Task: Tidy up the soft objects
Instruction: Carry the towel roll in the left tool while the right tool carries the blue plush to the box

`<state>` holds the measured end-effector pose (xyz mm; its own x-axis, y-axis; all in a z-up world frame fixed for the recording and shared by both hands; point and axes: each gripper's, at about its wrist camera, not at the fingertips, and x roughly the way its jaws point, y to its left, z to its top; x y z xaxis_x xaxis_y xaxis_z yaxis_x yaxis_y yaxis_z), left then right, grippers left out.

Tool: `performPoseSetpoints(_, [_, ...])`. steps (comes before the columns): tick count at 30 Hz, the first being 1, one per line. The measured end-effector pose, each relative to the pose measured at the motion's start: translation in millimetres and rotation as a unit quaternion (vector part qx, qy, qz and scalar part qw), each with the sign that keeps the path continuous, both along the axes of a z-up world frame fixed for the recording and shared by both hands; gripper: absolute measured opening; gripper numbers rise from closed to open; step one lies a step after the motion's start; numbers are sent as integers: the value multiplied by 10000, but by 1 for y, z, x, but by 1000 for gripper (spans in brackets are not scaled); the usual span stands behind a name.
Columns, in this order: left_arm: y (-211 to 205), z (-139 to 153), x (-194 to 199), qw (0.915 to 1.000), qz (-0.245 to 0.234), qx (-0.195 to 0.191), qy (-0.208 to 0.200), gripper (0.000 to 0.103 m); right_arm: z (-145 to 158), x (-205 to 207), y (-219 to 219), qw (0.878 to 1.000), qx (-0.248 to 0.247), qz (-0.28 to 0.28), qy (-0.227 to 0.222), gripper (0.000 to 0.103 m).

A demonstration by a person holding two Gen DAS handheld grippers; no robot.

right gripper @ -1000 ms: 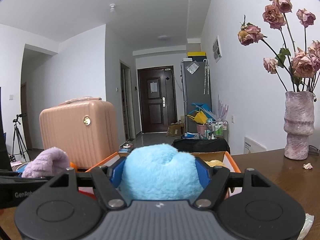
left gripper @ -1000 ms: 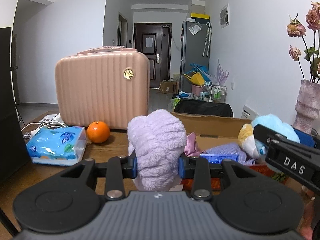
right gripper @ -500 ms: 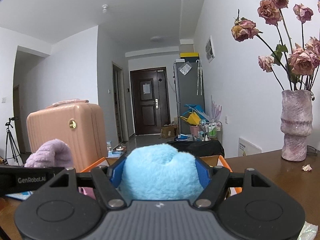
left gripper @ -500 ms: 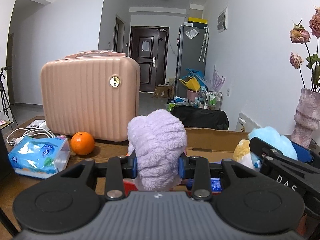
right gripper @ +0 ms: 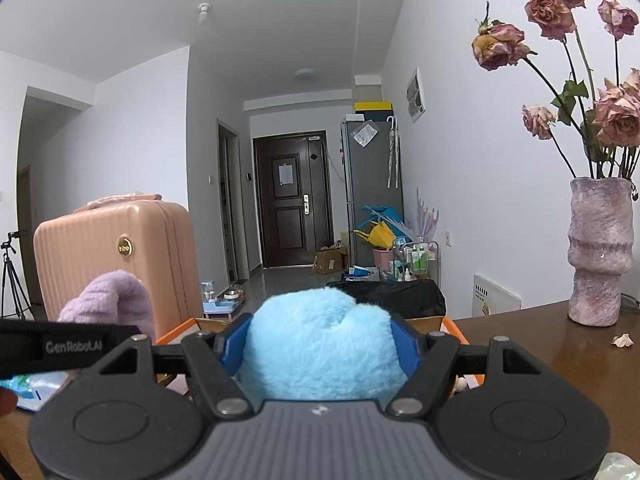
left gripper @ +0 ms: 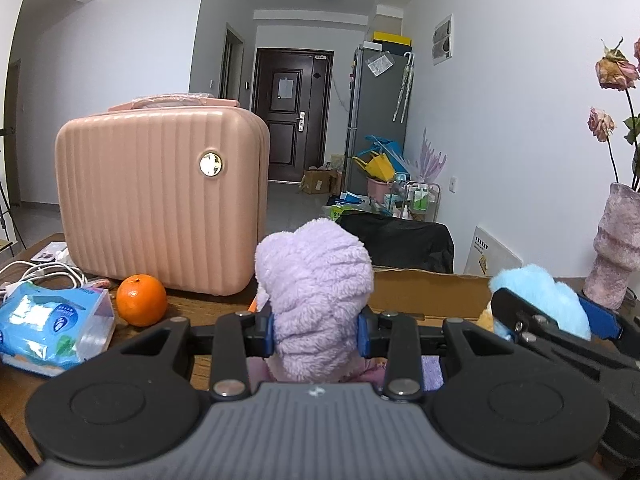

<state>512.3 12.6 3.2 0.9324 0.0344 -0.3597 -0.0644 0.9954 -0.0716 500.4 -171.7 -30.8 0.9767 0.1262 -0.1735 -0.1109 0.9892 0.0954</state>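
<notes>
My left gripper (left gripper: 315, 330) is shut on a fluffy lilac plush (left gripper: 316, 280) and holds it up over the near edge of a cardboard box (left gripper: 428, 294). My right gripper (right gripper: 320, 346) is shut on a fluffy light blue plush (right gripper: 320, 340) above the same orange-rimmed box (right gripper: 456, 326). The blue plush (left gripper: 536, 296) and the right gripper show at the right of the left wrist view. The lilac plush (right gripper: 108, 300) shows at the left of the right wrist view. Purple and pink soft items (left gripper: 432, 372) lie in the box below; most of its inside is hidden.
A pink suitcase (left gripper: 160, 204) stands on the wooden table at the back left, with an orange (left gripper: 141, 300), a blue tissue pack (left gripper: 52, 328) and white cables (left gripper: 40, 276) in front. A pink vase (right gripper: 598, 252) with dried roses stands at the right.
Both grippers have risen with their plush toys still held. The left view has shifted right, so the suitcase and orange sit further left; the box contents have dropped out of sight.
</notes>
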Motion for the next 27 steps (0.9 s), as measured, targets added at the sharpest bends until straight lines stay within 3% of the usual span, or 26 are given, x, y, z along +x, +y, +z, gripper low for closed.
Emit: performPoseSetpoints(27, [-12, -17, 59, 9986, -423, 275, 189, 37, -14, 50, 13, 9990, -273, -195, 304, 71])
